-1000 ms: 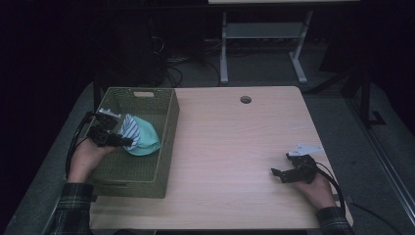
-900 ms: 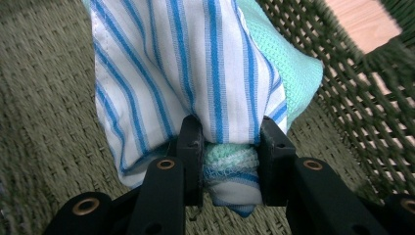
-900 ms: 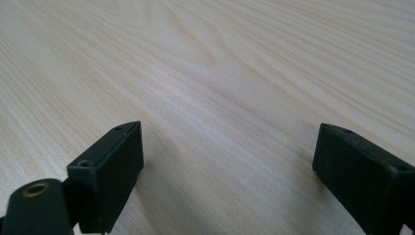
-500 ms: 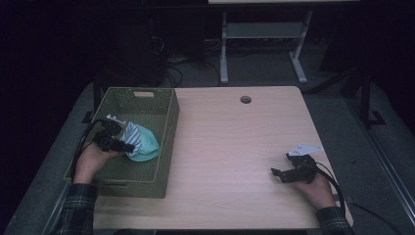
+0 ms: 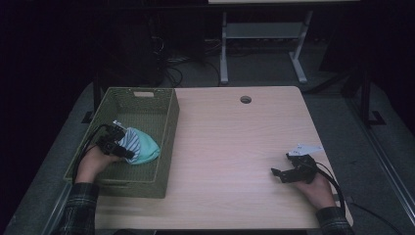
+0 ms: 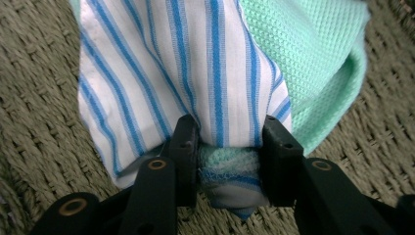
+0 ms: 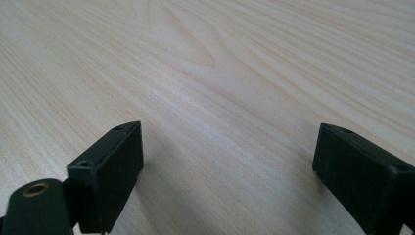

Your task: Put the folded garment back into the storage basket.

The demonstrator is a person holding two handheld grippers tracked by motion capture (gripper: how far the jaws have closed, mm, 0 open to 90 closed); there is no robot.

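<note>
high view: the left gripper (image 5: 113,145) is down inside the woven green basket (image 5: 165,128), which stands on the left part of the pale wooden desk (image 5: 235,147). the cloth bundle (image 5: 139,146), white with blue stripes on one side and mint green on the other, lies in the basket just off the gripper's tip, against the basket's right wall. the right gripper (image 5: 288,170) rests on the desk near its right front corner, well apart from the basket, with the right hand (image 5: 318,188) behind it.

left gripper view: the left gripper's (image 6: 229,147) two black jaws stand on either side of a gathered fold of the cloth bundle (image 6: 195,73); the pads still look to be pressing on it, though the jaws have just been opening. the rest of the cloth lies spread on the basket's woven floor (image 6: 44,122), mint green part to the right.

right gripper view: the right gripper's (image 7: 227,156) jaws are released and stand wide apart, just over the bare desk (image 7: 220,68).
</note>
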